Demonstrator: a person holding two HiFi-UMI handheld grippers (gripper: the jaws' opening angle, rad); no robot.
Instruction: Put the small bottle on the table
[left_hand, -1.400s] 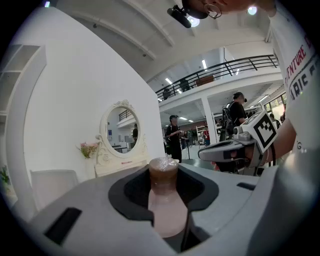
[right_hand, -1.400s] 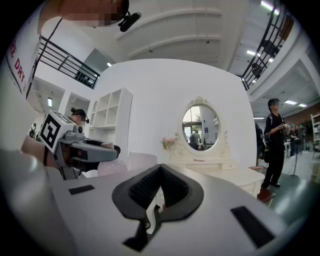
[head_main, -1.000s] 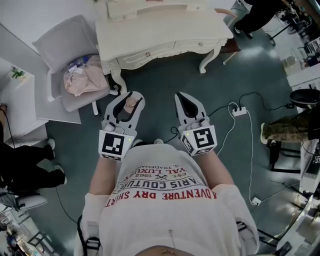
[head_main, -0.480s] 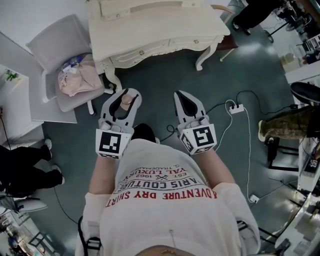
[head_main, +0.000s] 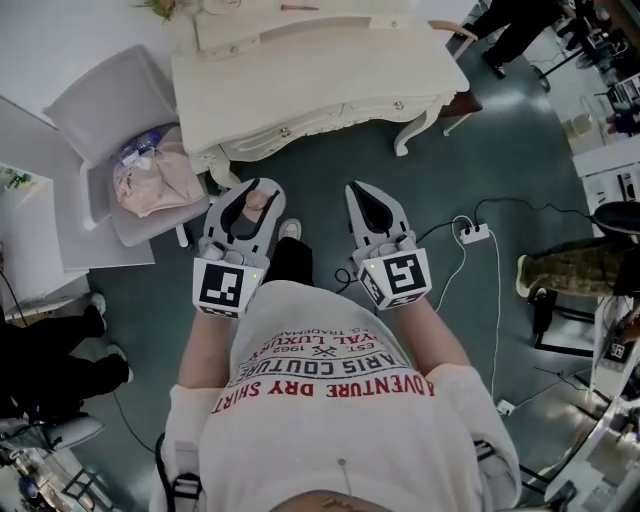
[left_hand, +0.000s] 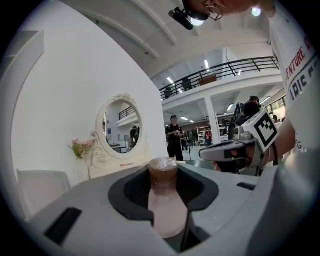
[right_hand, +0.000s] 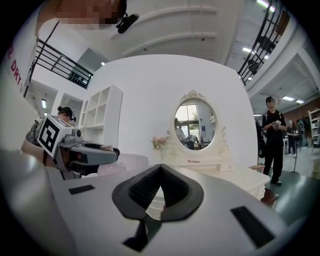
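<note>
Pickup is done: your left gripper (head_main: 248, 192) clamps the small bottle (left_hand: 165, 197); your right gripper (head_main: 365, 190) has its jaws together, empty. Reaching the table (head_main: 320, 75) and setting it down remain.

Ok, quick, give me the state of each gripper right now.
Left gripper: closed on the small bottle.
Right gripper: closed, nothing in it.

The head view looks steeply down over the person onto the left tongs (head_main: 250, 190) and right tongs (head_main: 363, 190), just short of the table (head_main: 300, 90). Each gripper view sits close behind its own tongs, facing level toward the table's oval mirror (left_hand: 122, 125), which both share.
</note>
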